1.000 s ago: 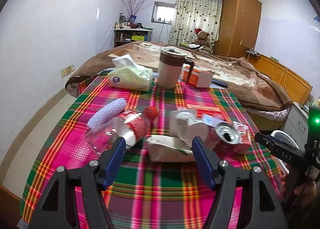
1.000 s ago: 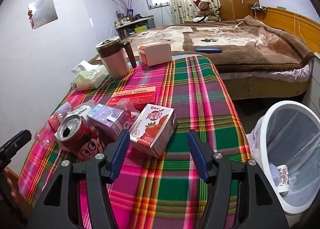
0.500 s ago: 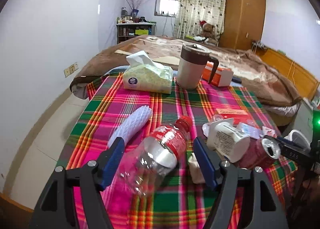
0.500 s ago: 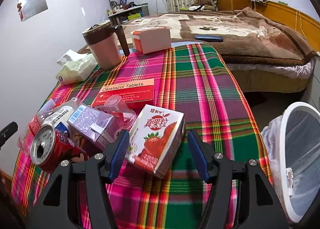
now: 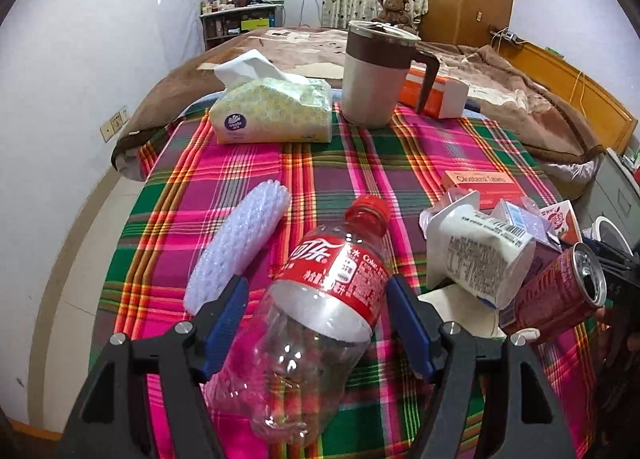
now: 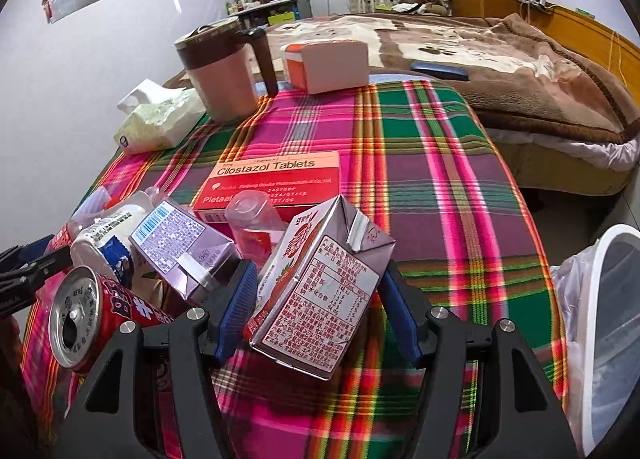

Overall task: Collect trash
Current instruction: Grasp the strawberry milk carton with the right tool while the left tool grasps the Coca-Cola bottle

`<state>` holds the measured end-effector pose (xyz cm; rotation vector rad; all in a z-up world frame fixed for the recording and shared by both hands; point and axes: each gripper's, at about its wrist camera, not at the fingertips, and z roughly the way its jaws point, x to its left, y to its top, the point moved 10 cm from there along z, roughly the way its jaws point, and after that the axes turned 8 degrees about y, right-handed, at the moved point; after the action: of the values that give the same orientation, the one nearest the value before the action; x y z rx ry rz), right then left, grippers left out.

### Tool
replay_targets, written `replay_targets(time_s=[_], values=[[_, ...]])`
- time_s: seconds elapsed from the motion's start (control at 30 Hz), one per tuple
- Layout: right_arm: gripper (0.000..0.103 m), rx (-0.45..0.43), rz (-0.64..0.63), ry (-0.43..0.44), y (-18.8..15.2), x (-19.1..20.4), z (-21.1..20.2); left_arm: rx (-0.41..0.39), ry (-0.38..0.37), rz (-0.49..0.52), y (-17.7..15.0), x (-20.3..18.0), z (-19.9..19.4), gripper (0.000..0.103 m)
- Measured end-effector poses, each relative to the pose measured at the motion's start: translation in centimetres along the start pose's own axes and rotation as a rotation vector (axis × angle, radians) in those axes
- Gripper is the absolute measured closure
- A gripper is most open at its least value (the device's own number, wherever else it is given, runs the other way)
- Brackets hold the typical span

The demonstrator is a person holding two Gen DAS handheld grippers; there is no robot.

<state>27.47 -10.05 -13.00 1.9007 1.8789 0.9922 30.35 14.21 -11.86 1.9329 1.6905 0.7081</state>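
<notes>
An empty clear cola bottle (image 5: 320, 299) with a red label and cap lies on the plaid tablecloth (image 5: 352, 175). My left gripper (image 5: 318, 323) is open with the bottle's body between its blue pads, not visibly clamped. A strawberry milk carton (image 6: 320, 291) stands tilted between the open pads of my right gripper (image 6: 318, 315). A red can (image 6: 92, 315), a purple carton (image 6: 180, 243), a white yogurt bottle (image 5: 476, 255) and a clear plastic cup (image 6: 252, 219) lie beside it.
A white bin with a liner (image 6: 604, 331) stands off the table's right edge. A tissue pack (image 5: 272, 111), a lidded mug (image 5: 376, 75), an orange-white box (image 5: 436, 95), a tablet box (image 6: 276, 183) and a bubble-wrap roll (image 5: 240, 251) are on the table. A bed lies behind.
Both grippers have moved forward and down. The bottle now lies between the left pads and the strawberry carton between the right pads.
</notes>
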Motion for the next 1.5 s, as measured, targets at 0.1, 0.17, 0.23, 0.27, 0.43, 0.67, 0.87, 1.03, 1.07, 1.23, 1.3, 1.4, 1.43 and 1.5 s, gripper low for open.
replay_targets(time_s=[0.1, 0.17, 0.23, 0.27, 0.43, 0.67, 0.87, 1.03, 1.07, 1.23, 1.3, 1.4, 1.43, 1.5], values=[[0.040, -0.004, 0.006, -0.003, 0.1, -0.2, -0.1, 0.019, -0.017, 0.006, -0.3, -0.3, 0.5, 0.030], [0.040, -0.003, 0.024, 0.007, 0.1, -0.4, -0.1, 0.025, -0.022, 0.004, -0.4, -0.4, 0.7, 0.030], [0.040, -0.003, 0.036, 0.012, 0.0, -0.6, -0.2, 0.024, -0.022, 0.004, -0.4, -0.5, 0.7, 0.030], [0.040, -0.001, 0.044, 0.022, 0.0, -0.5, -0.2, 0.030, -0.024, 0.003, -0.5, -0.5, 0.8, 0.030], [0.041, -0.018, 0.047, 0.027, -0.2, -0.4, -0.5, 0.035, -0.026, 0.001, -0.7, -0.7, 0.8, 0.033], [0.056, -0.033, 0.037, 0.050, -0.5, 0.0, -1.0, 0.022, -0.013, -0.016, -1.0, -1.3, 0.4, 0.034], [0.062, -0.061, 0.013, 0.030, -0.4, -0.2, -1.9, 0.009, -0.015, -0.043, -1.6, -1.5, -0.5, 0.034], [0.062, -0.073, -0.001, 0.030, -0.6, -0.2, -2.4, 0.008, -0.014, -0.062, -2.2, -1.7, -1.4, 0.034], [0.062, -0.080, -0.002, 0.027, -0.6, -0.2, -2.7, 0.004, -0.015, -0.066, -2.3, -1.7, -1.7, 0.034], [0.062, -0.104, -0.006, 0.015, -0.6, -0.5, -3.8, -0.025, -0.017, -0.090, -2.4, -2.0, -3.3, 0.034], [0.062, -0.115, -0.002, 0.017, -0.5, -0.7, -4.3, -0.037, -0.018, -0.086, -2.3, -2.3, -4.0, 0.034], [0.062, -0.131, 0.008, 0.021, -0.5, -1.1, -5.1, -0.057, -0.025, -0.088, -2.1, -2.9, -5.1, 0.034], [0.062, -0.134, 0.011, 0.022, -0.6, -1.1, -5.3, -0.067, -0.025, -0.089, -2.0, -3.1, -5.5, 0.034], [0.062, -0.140, 0.017, 0.024, -0.6, -1.3, -5.8, -0.077, -0.027, -0.088, -1.8, -3.5, -6.2, 0.034]])
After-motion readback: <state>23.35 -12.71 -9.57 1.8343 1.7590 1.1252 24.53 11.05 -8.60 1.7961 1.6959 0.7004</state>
